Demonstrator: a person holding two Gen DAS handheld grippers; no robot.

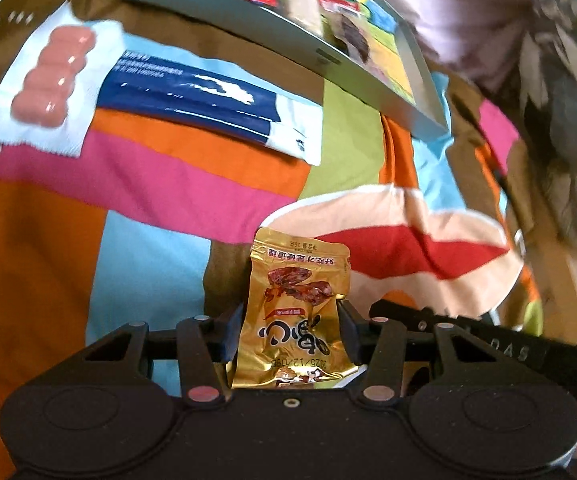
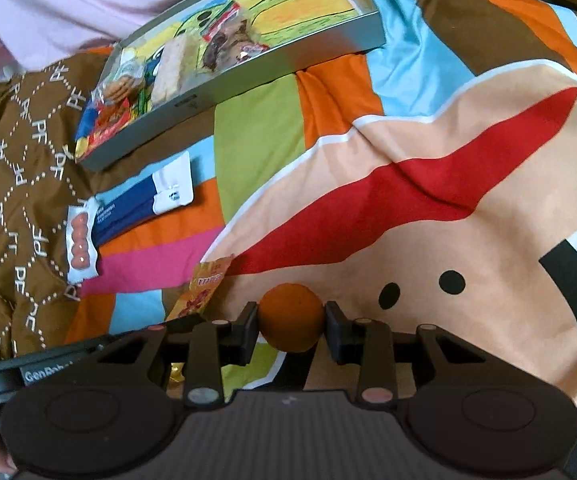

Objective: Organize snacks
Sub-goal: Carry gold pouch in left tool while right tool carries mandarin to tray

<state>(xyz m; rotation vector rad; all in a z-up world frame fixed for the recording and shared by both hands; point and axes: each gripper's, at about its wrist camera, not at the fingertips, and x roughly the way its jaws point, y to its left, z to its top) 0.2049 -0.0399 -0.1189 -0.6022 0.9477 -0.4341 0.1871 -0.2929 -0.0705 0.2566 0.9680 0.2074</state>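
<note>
My left gripper (image 1: 291, 330) is shut on a gold snack packet (image 1: 294, 304) and holds it above the colourful bedspread. My right gripper (image 2: 291, 326) is shut on a small orange (image 2: 291, 316). A grey tray (image 1: 328, 58) with several snacks lies ahead; it also shows in the right wrist view (image 2: 248, 76). A sausage pack (image 1: 50, 76) and a blue-and-white packet (image 1: 208, 104) lie on the cloth in front of the tray. Both show in the right wrist view, the sausage pack (image 2: 80, 240) and the blue packet (image 2: 140, 200). The gold packet (image 2: 202, 288) shows at the right gripper's left.
The bedspread (image 2: 468, 240) has a cartoon face print and folds. A brown patterned pillow (image 2: 16, 160) lies at the left. A person in pink (image 2: 68, 4) sits behind the tray. The left gripper's body (image 2: 28, 372) is close to my right gripper.
</note>
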